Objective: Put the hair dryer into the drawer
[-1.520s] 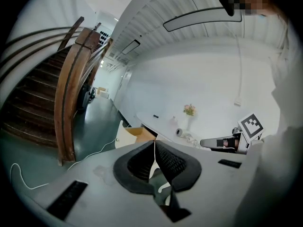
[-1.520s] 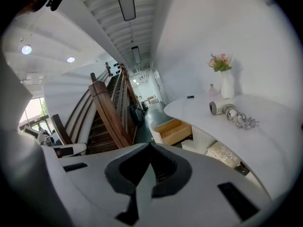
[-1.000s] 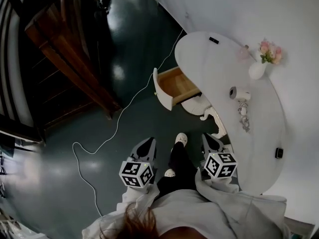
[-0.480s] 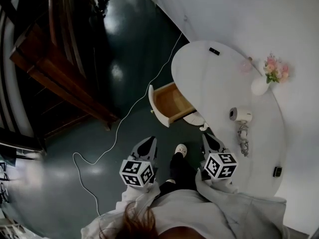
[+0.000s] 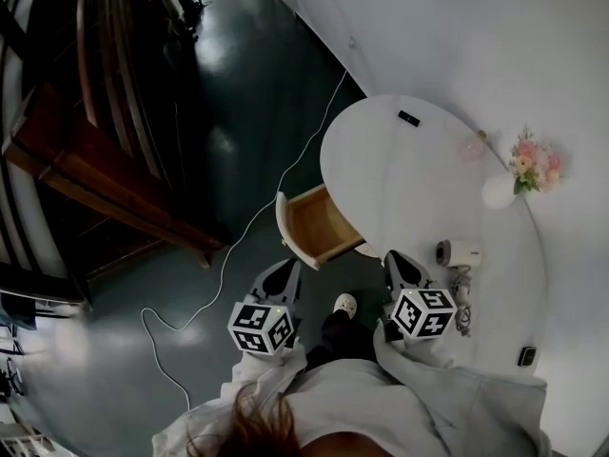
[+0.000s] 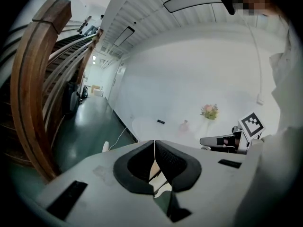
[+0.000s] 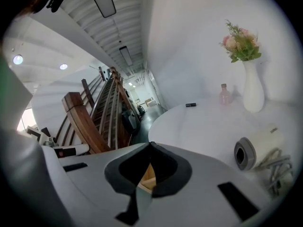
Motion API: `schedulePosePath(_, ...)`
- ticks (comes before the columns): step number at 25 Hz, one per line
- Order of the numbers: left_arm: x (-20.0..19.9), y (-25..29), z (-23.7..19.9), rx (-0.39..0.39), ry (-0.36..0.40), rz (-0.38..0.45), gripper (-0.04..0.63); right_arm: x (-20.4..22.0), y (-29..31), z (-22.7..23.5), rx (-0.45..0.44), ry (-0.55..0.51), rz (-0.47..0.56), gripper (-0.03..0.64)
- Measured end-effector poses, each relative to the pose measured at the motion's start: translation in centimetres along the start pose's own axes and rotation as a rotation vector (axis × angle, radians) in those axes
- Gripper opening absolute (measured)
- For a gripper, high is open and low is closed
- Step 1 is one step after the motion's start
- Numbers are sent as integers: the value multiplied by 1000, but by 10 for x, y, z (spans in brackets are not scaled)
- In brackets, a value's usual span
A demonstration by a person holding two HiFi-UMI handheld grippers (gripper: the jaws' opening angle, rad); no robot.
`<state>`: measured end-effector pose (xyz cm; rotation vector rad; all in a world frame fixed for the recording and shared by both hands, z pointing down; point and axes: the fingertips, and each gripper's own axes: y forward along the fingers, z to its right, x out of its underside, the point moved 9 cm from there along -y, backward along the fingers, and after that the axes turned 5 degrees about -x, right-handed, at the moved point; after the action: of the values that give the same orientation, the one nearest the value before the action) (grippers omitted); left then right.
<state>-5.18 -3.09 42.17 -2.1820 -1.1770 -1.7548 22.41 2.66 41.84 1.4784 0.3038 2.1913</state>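
Note:
The white hair dryer [image 5: 460, 253] lies on the white oval table [image 5: 400, 174], its cord [image 5: 463, 298] bunched beside it; the right gripper view shows the hair dryer [image 7: 258, 150] at lower right. The wooden drawer [image 5: 319, 225] stands pulled open from the table's left side. My left gripper [image 5: 283, 268] is shut and empty over the floor, just short of the drawer. My right gripper [image 5: 393, 256] is shut and empty at the table's near edge, left of the hair dryer. In its own view, the left gripper [image 6: 154, 143] has its jaws closed together; so does the right gripper [image 7: 150, 145].
A white vase [image 5: 501, 190] with pink flowers [image 5: 535, 163], a pink bottle [image 5: 473, 147] and a small black object [image 5: 408, 118] sit on the table's far side. A dark wooden staircase [image 5: 95, 160] fills the left. A white cable [image 5: 238, 236] runs across the dark floor.
The table, drawer and hair dryer have come closer to both grippers as I walked forward. Both grippers stay shut and empty.

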Motion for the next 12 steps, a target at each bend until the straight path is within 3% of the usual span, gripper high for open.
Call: schedulePosePath(12,-17,72,12,80,56,-8,17,-20,23,47,31,19,61,49)
